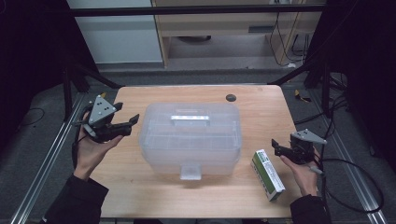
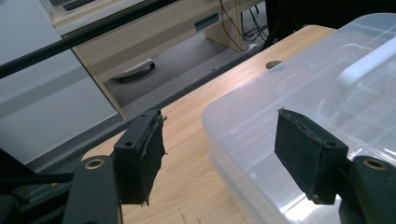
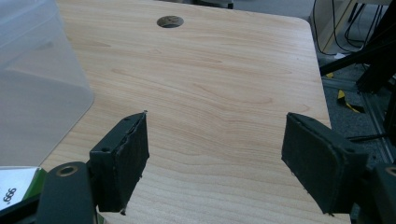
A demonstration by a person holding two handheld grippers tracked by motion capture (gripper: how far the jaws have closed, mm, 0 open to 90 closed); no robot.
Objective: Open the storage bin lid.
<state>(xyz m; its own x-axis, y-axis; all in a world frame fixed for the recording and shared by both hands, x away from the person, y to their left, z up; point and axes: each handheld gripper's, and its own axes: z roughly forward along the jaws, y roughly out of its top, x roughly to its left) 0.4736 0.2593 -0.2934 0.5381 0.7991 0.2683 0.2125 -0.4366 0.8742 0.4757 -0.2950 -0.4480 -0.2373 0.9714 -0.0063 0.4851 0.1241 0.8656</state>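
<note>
- storage box [image 1: 190,137] — clear plastic, lid on, front latch tab [image 1: 191,173] down, carry handle [image 1: 189,118] flat on the lid; sits at the middle of the table [image 1: 243,198]. taken as the landmark for all entries below.
- contents of the box — divider compartments show faintly through the lid; whether anything lies in them cannot be told.
- carton [image 1: 267,174] — white and green, closed, lying flat just off the box's front right corner, apart from it; contents hidden.
- left gripper [image 1: 130,124] — off the box's left end, level with the lid, jaws wide, nothing between them. in the left gripper view one pad [image 2: 309,158] lies over the box's near corner, the other pad [image 2: 140,156] over bare wood.
- right gripper [image 1: 276,148] — right of the box, just beside the carton's far end, jaws wide and empty; its own view looks past the box wall [image 3: 37,88] over bare table.
- risk, left side — judged: closing on the rounded corner could let the pads slip off smooth plastic, or shove the light box sideways into the carton.
- risk, right side — judged: a low approach could nudge the carton toward the table's front edge rather than seat it between the jaws.
- risk, lid — judged: lifting by one end with the latch shut would tilt the whole box — anything inside would slide.
</note>
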